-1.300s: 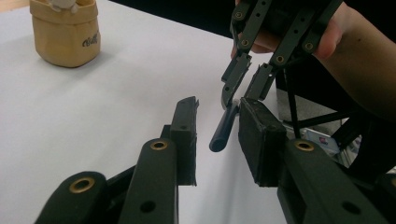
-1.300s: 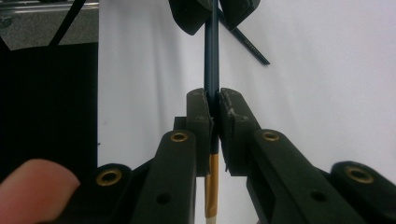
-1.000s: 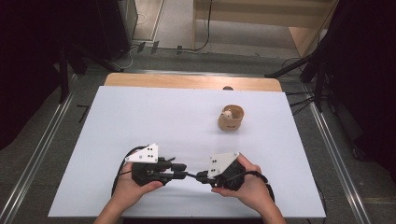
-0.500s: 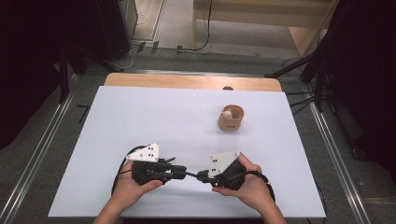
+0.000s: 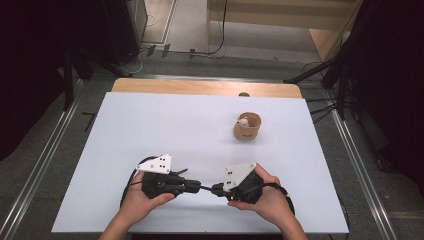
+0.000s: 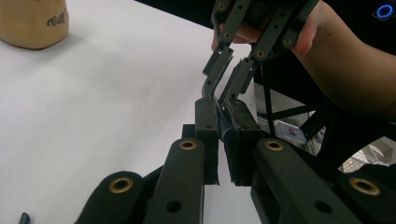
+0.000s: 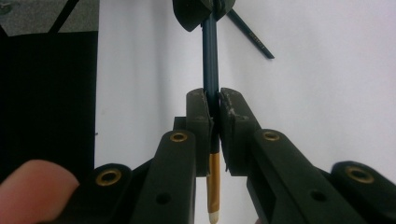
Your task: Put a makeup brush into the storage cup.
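Dark blue pencil with a gold band and pale eraser end [image 7: 211, 93] is lying level between both hands, its long axis bridging from tool to tool low over the white tabletop [image 5: 175, 120]. The right tool [image 7: 213, 112] is clamping its eraser half; the left tool [image 6: 223, 135] has just been closing on the other end. A small wooden cup [image 5: 247, 126] is sitting well beyond, nearer the right hand

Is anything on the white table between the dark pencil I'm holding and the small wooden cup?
Nothing visible does. The dark blue pencil spans between the shut right gripper and left gripper, whose jaws have just been closing. Bare white table lies between it and the tan wooden cup.
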Demonstrator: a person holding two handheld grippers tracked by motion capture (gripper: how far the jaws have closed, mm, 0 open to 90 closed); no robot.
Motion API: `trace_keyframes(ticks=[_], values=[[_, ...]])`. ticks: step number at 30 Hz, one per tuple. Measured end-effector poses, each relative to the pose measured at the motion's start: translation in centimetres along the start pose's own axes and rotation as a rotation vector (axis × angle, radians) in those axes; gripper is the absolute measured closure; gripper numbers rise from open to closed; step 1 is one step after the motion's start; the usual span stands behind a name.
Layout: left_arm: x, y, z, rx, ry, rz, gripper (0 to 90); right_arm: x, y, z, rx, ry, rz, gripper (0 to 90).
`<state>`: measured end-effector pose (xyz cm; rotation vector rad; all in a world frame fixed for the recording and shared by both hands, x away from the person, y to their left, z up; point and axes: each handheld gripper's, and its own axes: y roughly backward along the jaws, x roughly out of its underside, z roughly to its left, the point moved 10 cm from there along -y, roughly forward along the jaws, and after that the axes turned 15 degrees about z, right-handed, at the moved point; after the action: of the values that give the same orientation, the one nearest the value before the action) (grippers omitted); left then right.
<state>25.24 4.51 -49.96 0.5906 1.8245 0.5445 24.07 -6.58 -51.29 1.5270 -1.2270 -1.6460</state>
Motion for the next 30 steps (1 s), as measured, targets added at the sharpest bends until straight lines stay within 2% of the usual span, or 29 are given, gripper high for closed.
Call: trace_keyframes(ticks=[2,3,5,6,7,8,9,10,12,13,16,17,19,20,21,22,23,24,25,26,30], values=[[-0.1,0.1,0.0,0.005,0.003,-0.008,85.9,0.0,0.0,0.0,-0.002,-0.001,-0.002,84.1],[-0.1,0.2,0.0,0.005,-0.002,-0.011,85.9,-0.1,0.2,-0.1,-0.005,-0.016,-0.018,80.8],[-0.2,0.5,0.0,0.002,-0.003,-0.025,86.0,-0.2,0.3,-0.4,-0.001,-0.045,-0.039,67.4],[-0.3,0.5,0.0,-0.005,-0.001,-0.031,86.0,-0.2,0.3,-0.4,-0.001,-0.045,-0.039,67.4],[-0.3,0.6,0.1,-0.009,0.001,-0.034,85.9,-0.2,0.4,-0.7,0.002,-0.074,-0.05,57.1],[-0.3,0.7,0.1,-0.014,0.002,-0.035,85.9,-0.2,0.4,-0.7,0.002,-0.074,-0.05,57.1],[-0.3,0.7,0.2,-0.023,0.001,-0.034,85.9,-0.2,0.4,-0.9,0.013,-0.096,-0.055,49.5],[-0.2,0.7,0.3,-0.036,0.002,-0.032,85.9,-0.1,0.4,-1.6,0.047,-0.149,-0.058,41.1],[-0.2,0.8,0.4,-0.042,0.0,-0.029,86.0,-0.1,0.5,-2.1,0.068,-0.188,-0.065,31.1],[-0.2,0.8,0.4,-0.048,0.002,-0.031,86.0,-0.1,0.5,-2.1,0.068,-0.188,-0.065,31.1],[-0.2,1.0,0.6,-0.064,0.005,-0.036,85.9,0.1,0.8,-2.9,0.087,-0.281,-0.098,18.2],[-0.2,1.1,0.8,-0.076,0.009,-0.04,85.9,0.1,0.8,-2.9,0.087,-0.281,-0.098,18.2],[-0.2,1.4,1.0,-0.091,0.016,-0.053,86.0,0.2,1.1,-3.5,0.101,-0.347,-0.129,13.2],[-0.3,1.5,1.1,-0.099,0.018,-0.058,86.0,0.2,1.1,-3.5,0.101,-0.347,-0.129,13.2],[-0.3,1.7,1.2,-0.107,0.017,-0.062,86.0,0.2,1.3,-3.9,0.122,-0.382,-0.156,7.9],[-0.3,1.8,1.3,-0.115,0.023,-0.069,86.0,0.4,1.3,-4.3,0.138,-0.418,-0.155,0.0],[-0.3,2.0,1.4,-0.126,0.023,-0.074,85.9,0.7,1.3,-4.8,0.163,-0.474,-0.146,0.0],[-0.3,2.2,1.6,-0.139,0.026,-0.079,85.9,0.7,1.3,-4.8,0.163,-0.474,-0.146,0.0],[-0.4,2.5,1.8,-0.161,0.032,-0.09,86.0,1.3,1.4,-5.8,0.211,-0.557,-0.16,0.0],[-0.4,2.5,1.8,-0.161,0.032,-0.09,86.0,1.3,1.4,-5.8,0.211,-0.557,-0.16,0.0],[-0.5,3.1,2.2,-0.204,0.046,-0.114,86.0,2.5,1.7,-6.7,0.218,-0.663,-0.202,0.0]])
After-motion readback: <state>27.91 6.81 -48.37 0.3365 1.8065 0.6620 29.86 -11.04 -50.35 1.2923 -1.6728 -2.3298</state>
